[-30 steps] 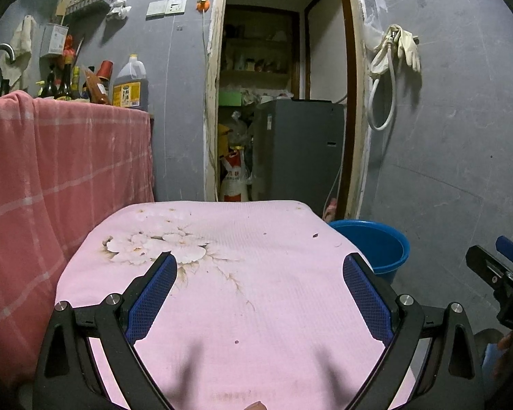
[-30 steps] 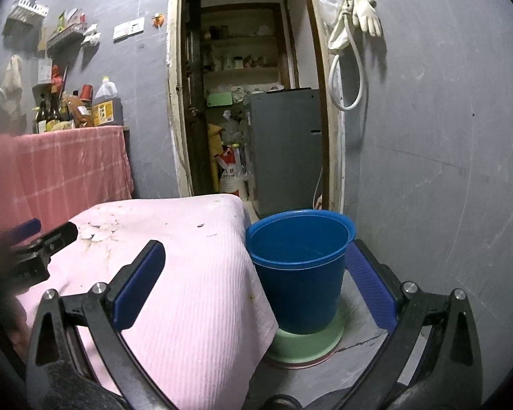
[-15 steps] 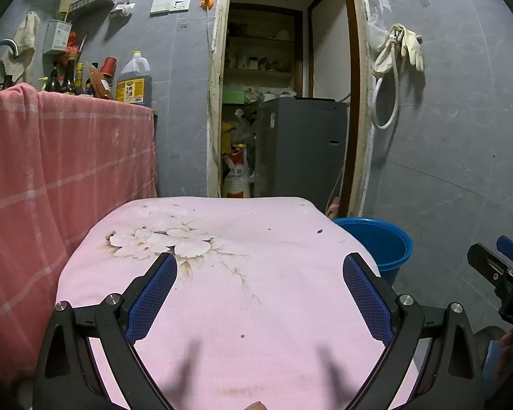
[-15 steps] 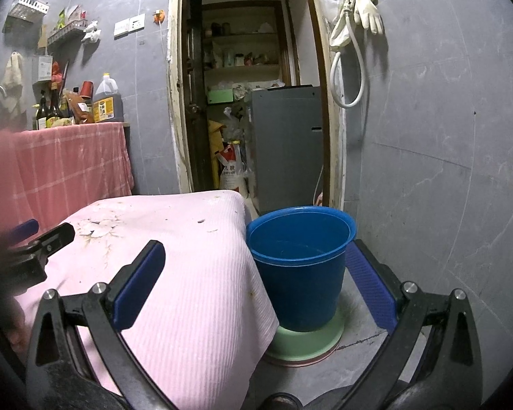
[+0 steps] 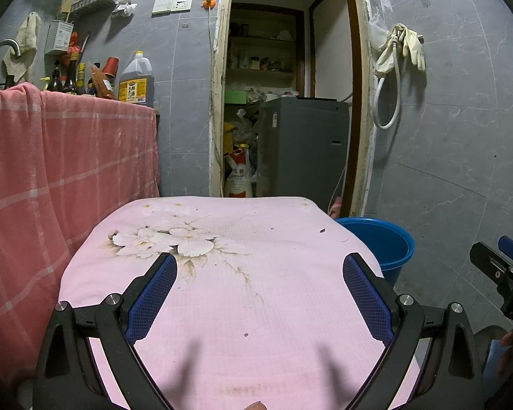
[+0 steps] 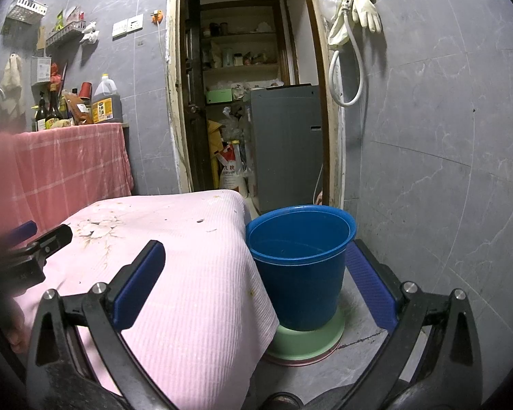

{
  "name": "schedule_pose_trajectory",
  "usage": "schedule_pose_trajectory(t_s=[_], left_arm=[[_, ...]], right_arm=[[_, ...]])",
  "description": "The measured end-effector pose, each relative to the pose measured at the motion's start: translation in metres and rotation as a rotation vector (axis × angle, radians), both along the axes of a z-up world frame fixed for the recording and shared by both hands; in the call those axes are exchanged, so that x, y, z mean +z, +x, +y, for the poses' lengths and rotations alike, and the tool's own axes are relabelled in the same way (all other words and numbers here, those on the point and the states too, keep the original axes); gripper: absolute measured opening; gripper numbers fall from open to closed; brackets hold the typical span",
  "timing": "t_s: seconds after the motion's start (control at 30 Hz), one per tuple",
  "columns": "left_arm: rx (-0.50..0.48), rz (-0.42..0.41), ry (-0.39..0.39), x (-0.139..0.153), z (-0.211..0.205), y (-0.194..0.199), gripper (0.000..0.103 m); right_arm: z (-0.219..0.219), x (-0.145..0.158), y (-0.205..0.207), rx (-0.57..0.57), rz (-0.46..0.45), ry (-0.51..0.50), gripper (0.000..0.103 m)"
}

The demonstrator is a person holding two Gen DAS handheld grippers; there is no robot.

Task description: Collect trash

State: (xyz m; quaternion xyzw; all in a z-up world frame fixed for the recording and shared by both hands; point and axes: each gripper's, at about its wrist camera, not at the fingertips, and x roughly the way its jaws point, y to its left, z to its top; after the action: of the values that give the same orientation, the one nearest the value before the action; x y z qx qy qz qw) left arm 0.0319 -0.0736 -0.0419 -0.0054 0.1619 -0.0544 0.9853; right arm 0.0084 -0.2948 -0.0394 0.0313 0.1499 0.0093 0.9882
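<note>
Trash crumbs (image 5: pixel 322 230) lie scattered on the pink-covered tabletop (image 5: pixel 256 307), ahead of the left gripper (image 5: pixel 260 294) toward the far right edge beside the blue bucket (image 6: pixel 301 263). Both jaws stand wide apart, holding nothing. The right gripper (image 6: pixel 256 280) looks slightly nearer.

Left wrist view low over pink cloth (image 5: pixel 256 290), toward doorway (image 5: pixel 284 85); right view beside it; bucket (image 6: pixel 299 263) shared

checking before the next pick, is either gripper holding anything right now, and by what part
Nothing is held. The left gripper is open over the pink cloth, and the right gripper is open, with the blue bucket beyond its fingers.
</note>
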Motion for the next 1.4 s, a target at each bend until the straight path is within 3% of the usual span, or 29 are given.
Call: schedule_pose_trajectory(t_s=[1.4], left_arm=[[0.003,0.010,-0.001,-0.0014,0.0052,-0.0018,0.095]], right_arm=[[0.0054,-0.0020,-0.0029,-0.010,0.009,0.014,0.103]])
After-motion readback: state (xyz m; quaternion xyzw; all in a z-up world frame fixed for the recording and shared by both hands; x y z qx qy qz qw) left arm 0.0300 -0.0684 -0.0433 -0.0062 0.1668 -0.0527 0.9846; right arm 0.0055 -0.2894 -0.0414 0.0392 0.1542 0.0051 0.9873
